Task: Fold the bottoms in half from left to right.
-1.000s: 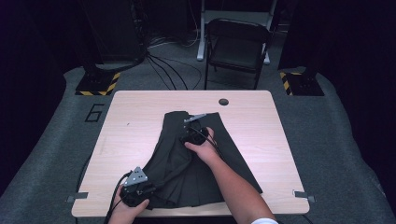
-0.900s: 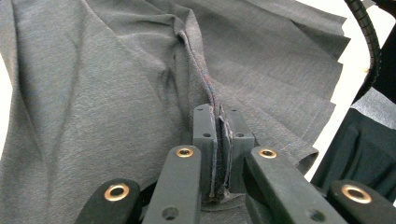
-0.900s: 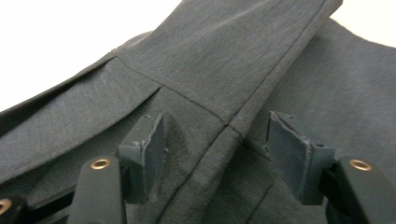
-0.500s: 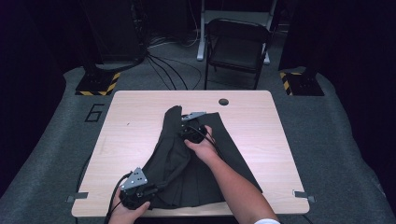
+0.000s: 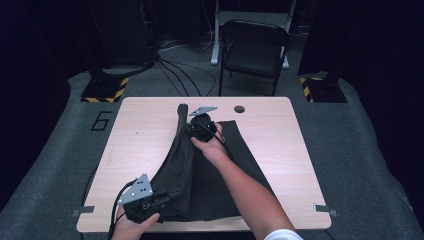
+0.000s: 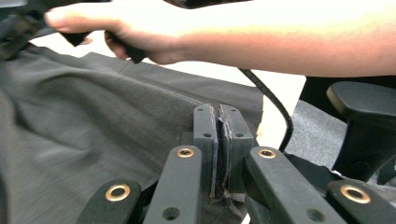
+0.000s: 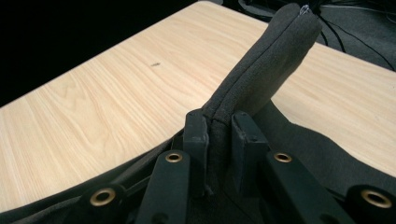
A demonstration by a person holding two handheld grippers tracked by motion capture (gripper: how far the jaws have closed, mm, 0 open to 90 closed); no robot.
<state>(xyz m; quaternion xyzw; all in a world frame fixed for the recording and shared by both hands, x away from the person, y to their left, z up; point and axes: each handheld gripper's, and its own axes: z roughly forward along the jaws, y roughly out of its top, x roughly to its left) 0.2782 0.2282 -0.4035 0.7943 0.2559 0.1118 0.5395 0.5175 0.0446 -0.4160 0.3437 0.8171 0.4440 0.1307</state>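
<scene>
A dark grey garment lies on the wooden table, its left edge lifted into a ridge. My left gripper at the near left corner is shut on the garment's hem, its pads pressed together over the cloth. My right gripper is at the far end of the ridge. Its jaws have just been closing and now pinch a thick fold of the garment between the fingers. The fold stands up above the tabletop. The right hand shows across the left gripper view.
A round cable hole sits near the table's far edge. A black folding chair stands behind the table, with cables on the floor. Yellow-striped stand bases flank the far corners. A dark chair part sits beside the near edge.
Both grippers have risen. The garment's left edge, flat a second ago, now hangs lifted between them as a ridge. The right jaws have shut on the fold.
</scene>
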